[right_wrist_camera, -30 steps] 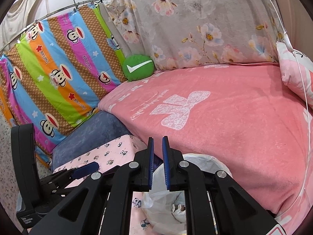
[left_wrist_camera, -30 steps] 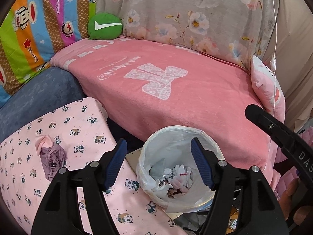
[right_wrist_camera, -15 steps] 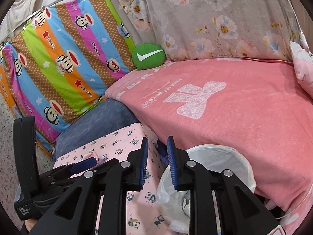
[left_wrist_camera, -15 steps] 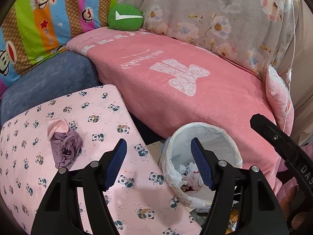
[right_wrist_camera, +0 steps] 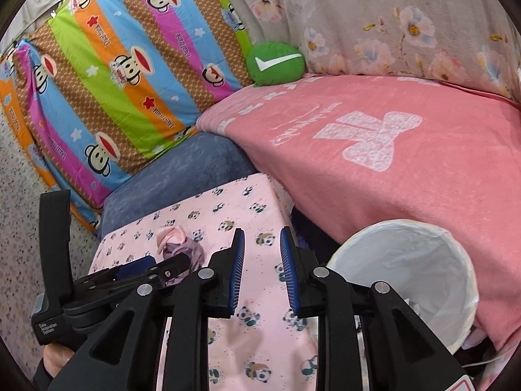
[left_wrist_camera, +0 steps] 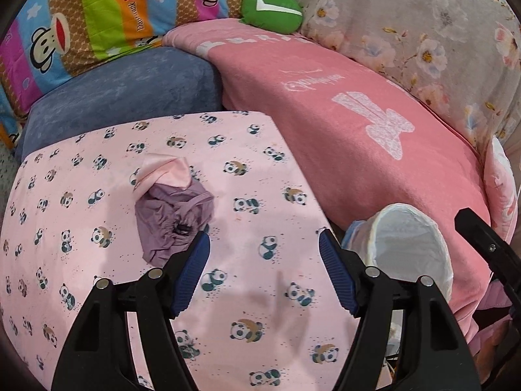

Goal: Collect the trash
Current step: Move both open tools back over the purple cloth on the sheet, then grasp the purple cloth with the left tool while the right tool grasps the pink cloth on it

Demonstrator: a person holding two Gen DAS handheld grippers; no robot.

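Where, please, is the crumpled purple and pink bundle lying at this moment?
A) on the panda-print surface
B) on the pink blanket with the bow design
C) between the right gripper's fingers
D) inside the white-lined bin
A: the crumpled purple and pink bundle lies on the panda-print surface, apart from the white-lined bin and beyond the left gripper, whose fingers hold nothing.

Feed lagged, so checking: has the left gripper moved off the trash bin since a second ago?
Yes. The left gripper was framing the trash bin; now it sits left of it over the panda cloth, near the crumpled purple wad.
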